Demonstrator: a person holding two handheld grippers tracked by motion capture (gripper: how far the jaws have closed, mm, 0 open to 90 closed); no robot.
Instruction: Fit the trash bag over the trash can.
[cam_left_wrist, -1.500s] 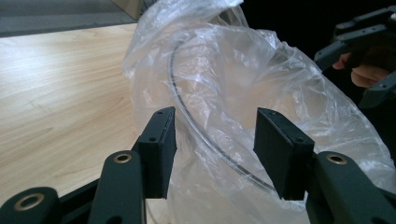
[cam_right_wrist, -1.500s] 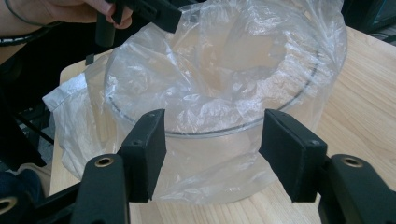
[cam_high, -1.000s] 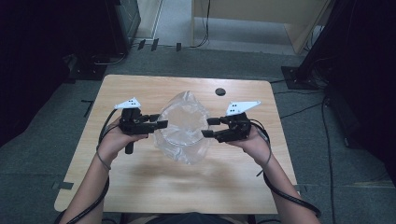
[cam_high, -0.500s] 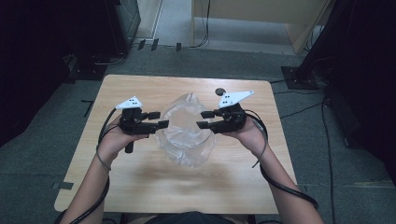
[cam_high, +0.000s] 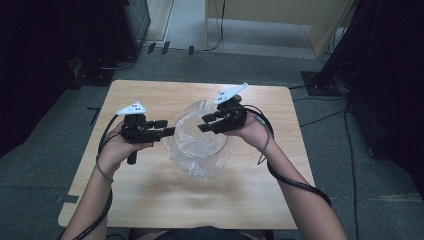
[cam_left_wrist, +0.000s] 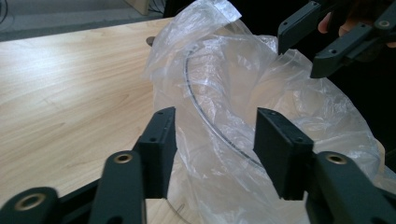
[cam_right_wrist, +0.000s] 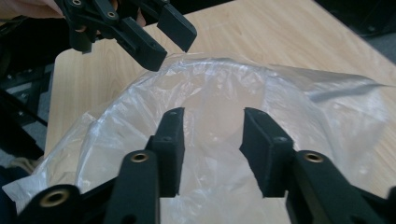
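A clear plastic bag (cam_high: 197, 145) stands crumpled in the middle of the wooden table (cam_high: 150, 200), with a thin round rim showing through its film (cam_left_wrist: 205, 116). My left gripper (cam_high: 166, 127) is at the bag's left edge. Its jaws have just been closing and stand apart (cam_left_wrist: 215, 135), with bag film bulging between them and no pad pressing on it. My right gripper (cam_high: 205, 123) hovers over the bag's far right rim. Its jaws have also just been closing and are still apart (cam_right_wrist: 212, 126), with the bag's mouth (cam_right_wrist: 219, 84) below and nothing gripped.
Each gripper view shows the other gripper across the bag: the right one (cam_left_wrist: 303, 51) and the left one (cam_right_wrist: 172, 49). A small dark disc (cam_left_wrist: 149, 41) lies on the table behind the bag. Cables trail from both hands. Dark floor and stands surround the table.
My right gripper has moved left and toward the far side, over the bag's rim. The left gripper has stayed at the bag's left edge. The bag's mouth looks rounder.
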